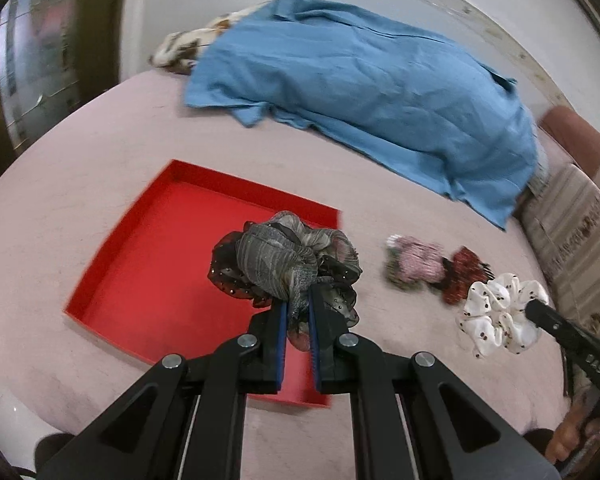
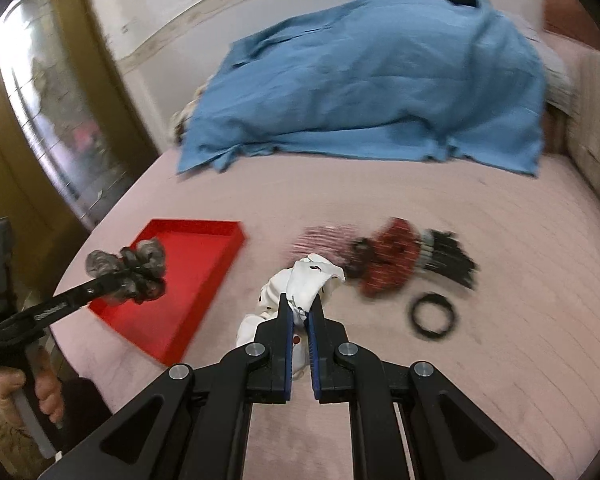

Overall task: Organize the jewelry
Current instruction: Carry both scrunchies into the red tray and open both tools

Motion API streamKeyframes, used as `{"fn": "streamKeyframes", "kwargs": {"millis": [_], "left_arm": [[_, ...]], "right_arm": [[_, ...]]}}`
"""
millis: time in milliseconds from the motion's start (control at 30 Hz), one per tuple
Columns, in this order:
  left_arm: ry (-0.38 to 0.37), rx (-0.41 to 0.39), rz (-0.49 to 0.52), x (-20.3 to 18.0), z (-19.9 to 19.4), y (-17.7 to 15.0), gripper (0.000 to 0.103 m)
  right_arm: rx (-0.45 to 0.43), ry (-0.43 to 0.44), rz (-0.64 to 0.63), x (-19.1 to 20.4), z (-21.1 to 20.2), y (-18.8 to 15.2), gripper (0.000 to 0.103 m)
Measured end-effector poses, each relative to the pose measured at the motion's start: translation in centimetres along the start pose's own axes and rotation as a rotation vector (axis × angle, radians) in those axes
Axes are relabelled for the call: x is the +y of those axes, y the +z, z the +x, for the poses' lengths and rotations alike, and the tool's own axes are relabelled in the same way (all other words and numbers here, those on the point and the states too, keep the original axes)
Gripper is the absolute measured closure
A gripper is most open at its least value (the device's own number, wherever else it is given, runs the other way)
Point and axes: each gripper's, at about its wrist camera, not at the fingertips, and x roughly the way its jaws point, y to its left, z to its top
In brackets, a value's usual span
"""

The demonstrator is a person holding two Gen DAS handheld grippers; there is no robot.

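We see the left gripper (image 1: pixel 298 300) clenched on grey scrunchies (image 1: pixel 288 260), held above the red tray (image 1: pixel 140 280). The right gripper (image 2: pixel 300 308) grasps the white scrunchie (image 2: pixel 308 280), beside the red scrunchie (image 2: pixel 388 260), combs (image 2: pixel 448 256) and black band (image 2: pixel 434 314) on the bed (image 2: pixel 500 360).

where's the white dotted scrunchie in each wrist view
Left wrist view: white dotted scrunchie at lower right, at the tip of the right gripper.
Right wrist view: bottom centre, pinched between that gripper's fingers.
Shared landmark: the red tray, left of the scrunchie in both.
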Motion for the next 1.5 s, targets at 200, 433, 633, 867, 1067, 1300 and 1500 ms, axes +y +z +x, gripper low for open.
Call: {"fn": "streamKeyframes", "kwargs": {"millis": [200, 433, 633, 867, 1067, 1300, 1500], "left_arm": [[0.039, 0.032, -0.029, 3.8, 2.7, 2.0, 0.094], [0.085, 0.064, -0.029, 7.1, 6.9, 5.4, 0.094], [0.119, 0.089, -0.062, 9.6, 10.5, 7.4, 0.094], [0.107, 0.098, -0.070, 10.6, 12.4, 8.2, 0.093], [0.103, 0.079, -0.079, 10.5, 12.0, 8.4, 0.078], [0.128, 0.012, -0.078, 9.4, 8.2, 8.4, 0.060], [0.185, -0.033, -0.028, 7.3, 4.3, 6.7, 0.055]], "right_arm": [[0.041, 0.080, -0.074, 5.7, 3.9, 2.7, 0.096], [0.094, 0.124, -0.098, 10.3, 11.3, 6.2, 0.096], [0.158, 0.126, -0.098, 12.0, 17.5, 7.7, 0.096], [0.232, 0.143, -0.053, 11.8, 23.0, 7.5, 0.095], [0.237, 0.137, -0.083, 12.3, 23.8, 7.2, 0.085], [0.175, 0.117, -0.144, 12.8, 20.8, 7.1, 0.064], [0.155, 0.116, -0.118, 11.2, 17.0, 5.8, 0.062]]}}
